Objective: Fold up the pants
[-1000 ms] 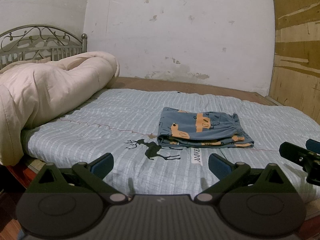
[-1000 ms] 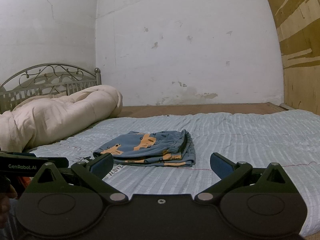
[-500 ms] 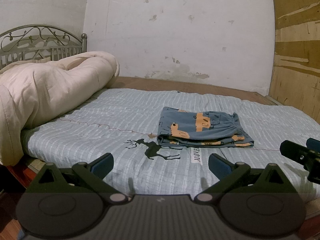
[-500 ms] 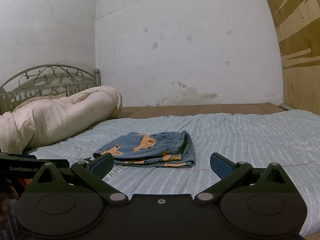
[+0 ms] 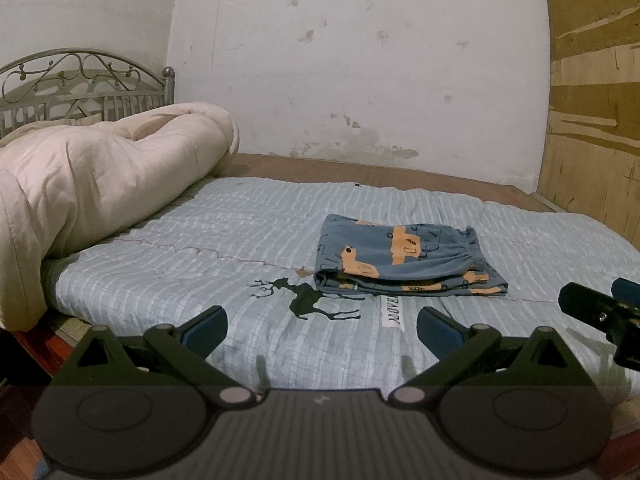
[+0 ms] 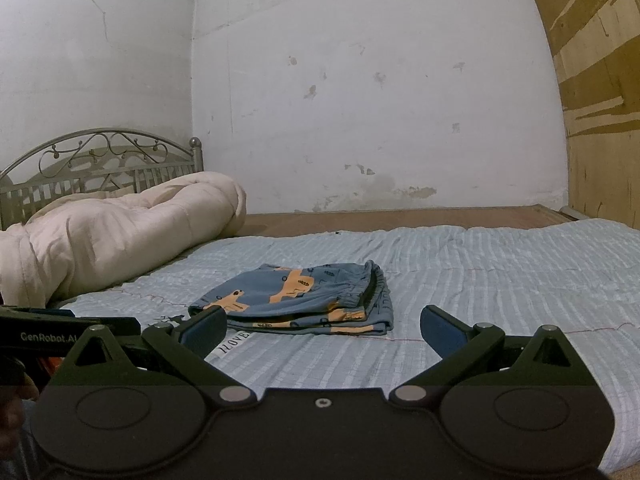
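Nothing moved, both grippers' fingers [image 5: 206, 326] spread wide, empty, short of folded pants [image 5: 404, 260]

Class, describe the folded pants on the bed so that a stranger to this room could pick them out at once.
Start at the bed with its pale blue striped cover. The folded pants lie flat near its middle, right of the rolled cream quilt. They are a compact blue stack with orange patches, just behind the black deer print.
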Demonstrator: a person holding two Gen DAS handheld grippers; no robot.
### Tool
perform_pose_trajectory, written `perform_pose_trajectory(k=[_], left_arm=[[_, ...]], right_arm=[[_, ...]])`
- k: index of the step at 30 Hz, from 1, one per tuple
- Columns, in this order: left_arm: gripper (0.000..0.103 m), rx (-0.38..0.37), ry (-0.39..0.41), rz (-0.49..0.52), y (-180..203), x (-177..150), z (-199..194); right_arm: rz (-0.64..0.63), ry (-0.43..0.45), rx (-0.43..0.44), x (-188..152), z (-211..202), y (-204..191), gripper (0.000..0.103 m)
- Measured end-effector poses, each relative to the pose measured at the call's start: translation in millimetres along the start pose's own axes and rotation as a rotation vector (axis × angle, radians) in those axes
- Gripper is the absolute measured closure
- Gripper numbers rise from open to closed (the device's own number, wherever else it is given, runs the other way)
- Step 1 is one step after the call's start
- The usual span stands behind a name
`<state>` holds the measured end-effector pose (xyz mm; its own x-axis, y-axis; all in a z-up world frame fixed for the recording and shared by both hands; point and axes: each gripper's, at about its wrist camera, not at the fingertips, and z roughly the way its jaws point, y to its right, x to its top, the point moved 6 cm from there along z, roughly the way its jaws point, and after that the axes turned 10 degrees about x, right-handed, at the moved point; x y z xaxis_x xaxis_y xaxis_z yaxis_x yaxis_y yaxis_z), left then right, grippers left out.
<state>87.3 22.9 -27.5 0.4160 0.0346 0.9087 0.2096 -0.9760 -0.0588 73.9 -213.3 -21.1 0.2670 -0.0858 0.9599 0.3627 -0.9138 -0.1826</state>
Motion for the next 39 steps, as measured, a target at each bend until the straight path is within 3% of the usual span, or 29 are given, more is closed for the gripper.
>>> perform_pose_trajectory(k=[25, 31, 39], left_arm=[[0.001, -0.002, -0.006, 0.007, -0.8, -1.0, 0.0], [0.001, 0.088, -0.014, 0.036, -0.7, -1.8, 2.0], [0.001, 0.093, -0.031, 0.042, -0.6, -2.6, 2.6]], right_arm=[[0.0, -0.003, 0.007, -0.7, -0.1, -2.5, 0.001], [0.003, -0.002, 0.008, -0.9, -0.6, -3.4, 0.001], [0.001, -0.007, 0.009, -1.6, -1.1, -6.2, 0.001]])
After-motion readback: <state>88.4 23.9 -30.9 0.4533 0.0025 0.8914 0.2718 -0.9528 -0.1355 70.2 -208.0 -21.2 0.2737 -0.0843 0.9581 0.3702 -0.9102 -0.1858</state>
